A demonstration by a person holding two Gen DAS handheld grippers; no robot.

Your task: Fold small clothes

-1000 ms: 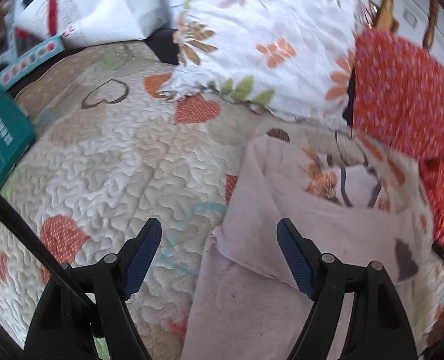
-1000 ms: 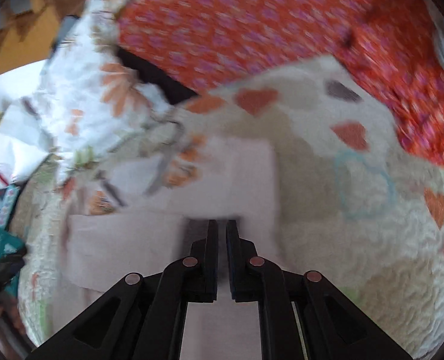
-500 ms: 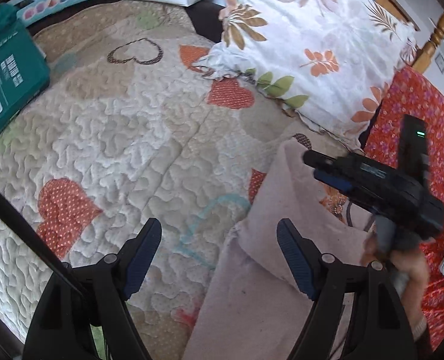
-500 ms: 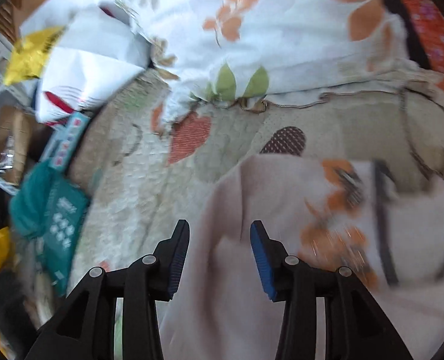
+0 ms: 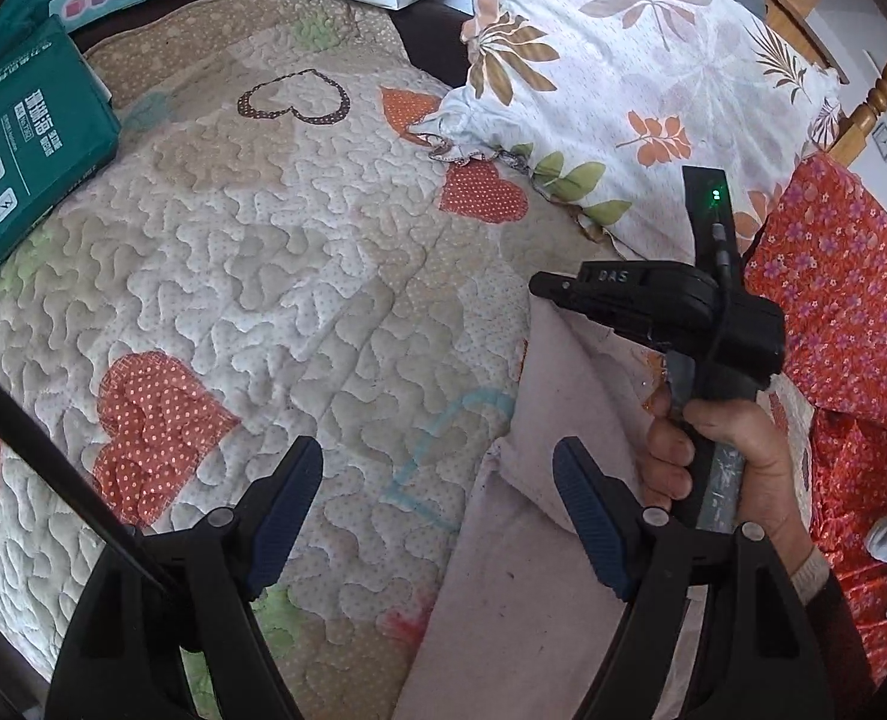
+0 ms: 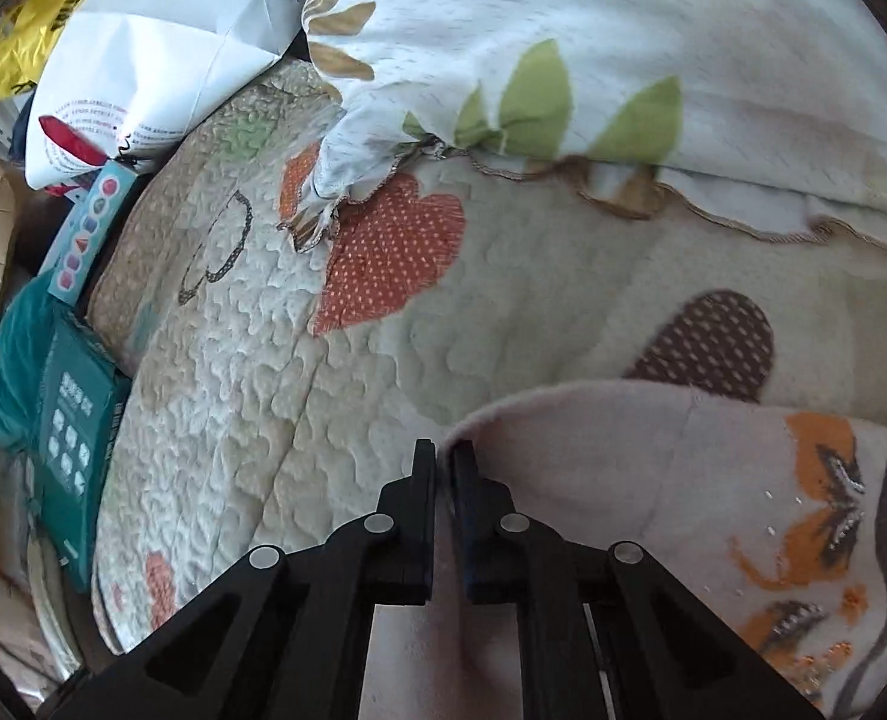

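Observation:
A small pale pink garment (image 5: 539, 546) with orange butterfly prints lies partly folded on a quilted bedspread (image 5: 299, 276). In the right wrist view the garment (image 6: 653, 480) has its far left corner pinched between my right gripper's jaws (image 6: 445, 456). In the left wrist view my right gripper (image 5: 542, 289) is held by a hand at the garment's far corner. My left gripper (image 5: 437, 492) is open and empty, hovering over the garment's left edge and the quilt.
A floral white pillow (image 5: 641, 90) lies behind the garment. An orange flowered cloth (image 5: 851, 312) is at the right. A teal box (image 5: 17, 138) and a white bag (image 6: 161, 60) sit at the bed's far left edge. Wooden bedposts (image 5: 863, 108) stand behind.
My right gripper has moved to the garment's far left corner and shut on it. My left gripper stayed open and its view shifted slightly left.

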